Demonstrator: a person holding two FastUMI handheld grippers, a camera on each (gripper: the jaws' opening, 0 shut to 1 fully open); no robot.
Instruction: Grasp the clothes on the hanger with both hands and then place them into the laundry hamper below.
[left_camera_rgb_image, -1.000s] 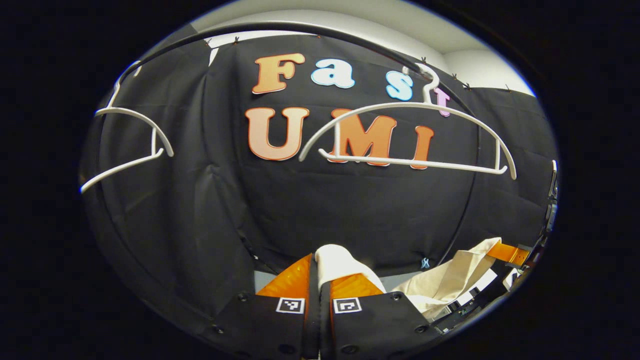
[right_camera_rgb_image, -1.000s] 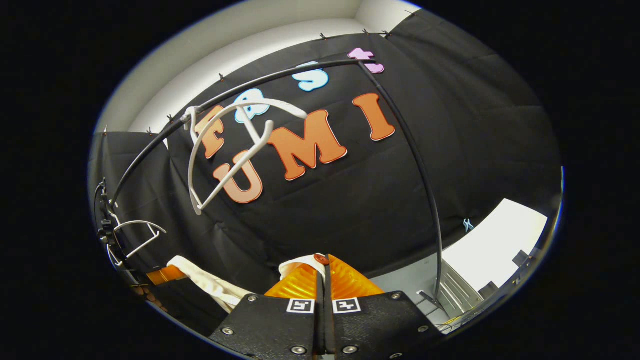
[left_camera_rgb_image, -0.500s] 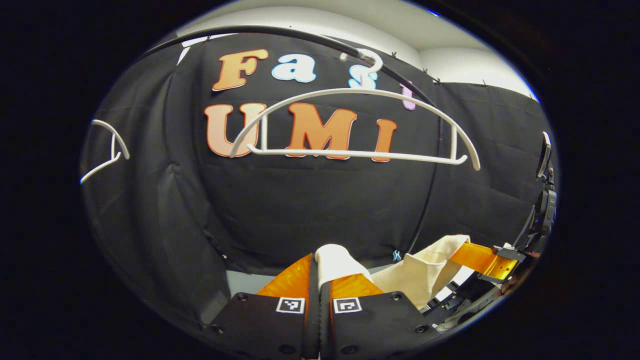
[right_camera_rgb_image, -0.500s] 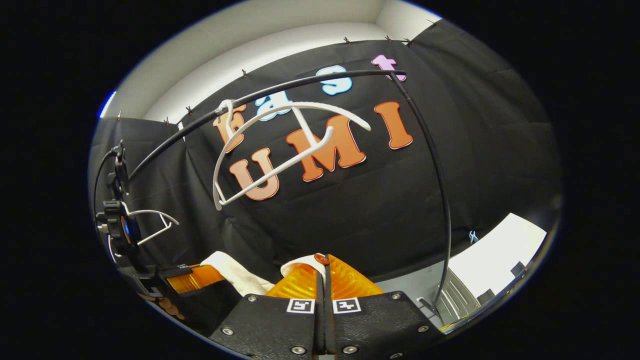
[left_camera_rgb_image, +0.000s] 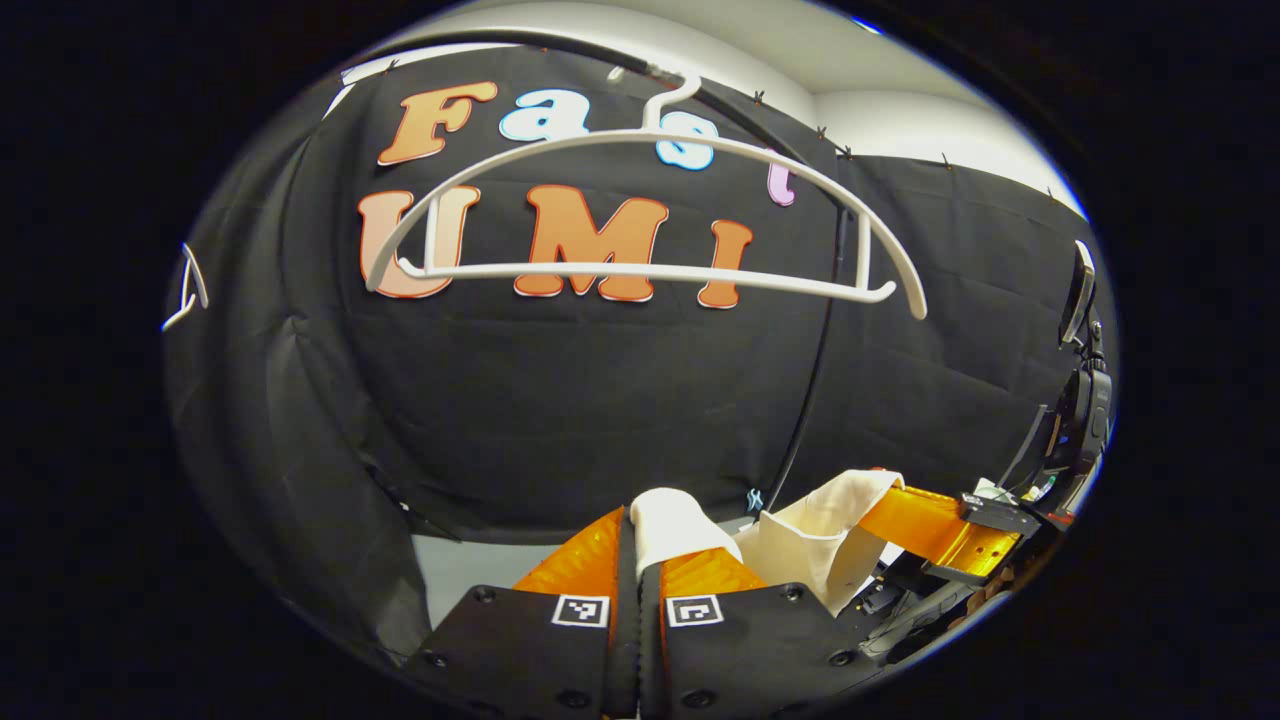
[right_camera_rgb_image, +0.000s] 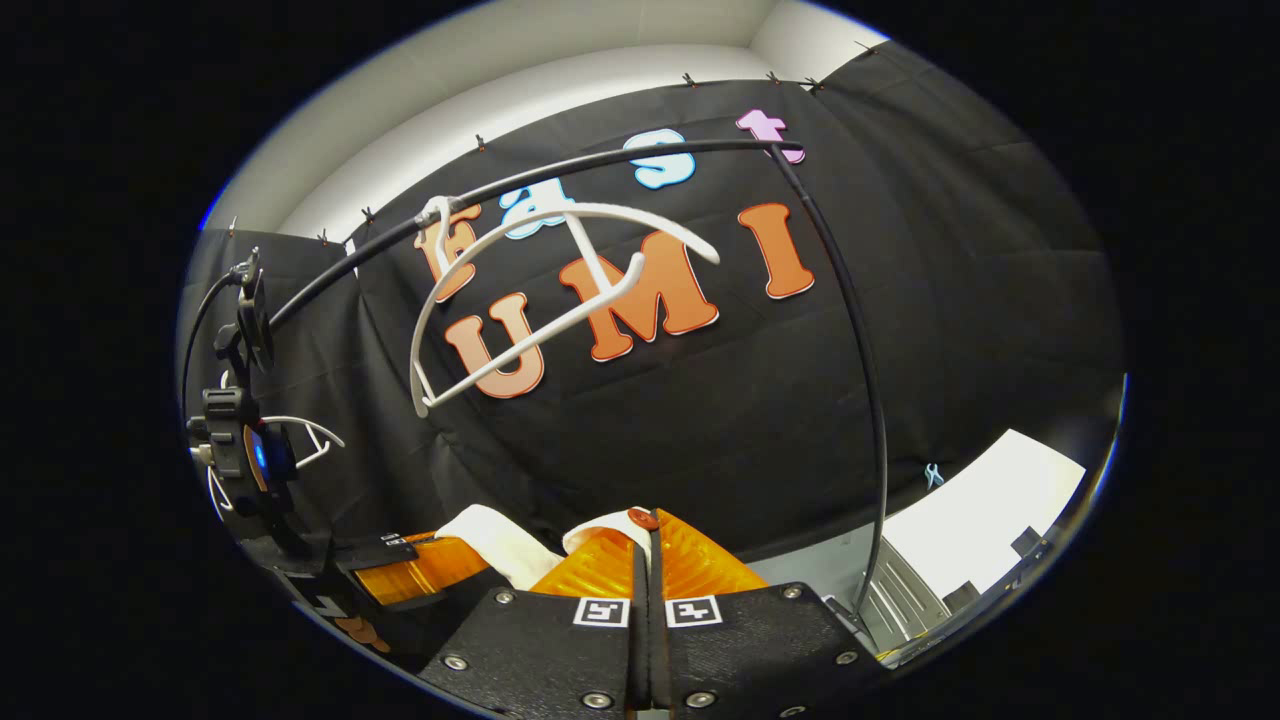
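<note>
Since a second ago the white hanger (left_camera_rgb_image: 640, 215) is sliding leftward in my left gripper view while my two grippers are drawing closer together. Below the bare hanger, open room is lying in front of the black cloth wall (left_camera_rgb_image: 600, 400), bounded by the black rail (right_camera_rgb_image: 860, 380). The cream garment (left_camera_rgb_image: 810, 535) is stretching roughly sideways between my hands. My left gripper (left_camera_rgb_image: 638, 560) is pinching one bunched end closed; my right gripper (right_camera_rgb_image: 648, 560) is clamping the other end (right_camera_rgb_image: 600, 528) at its fingertips.
</note>
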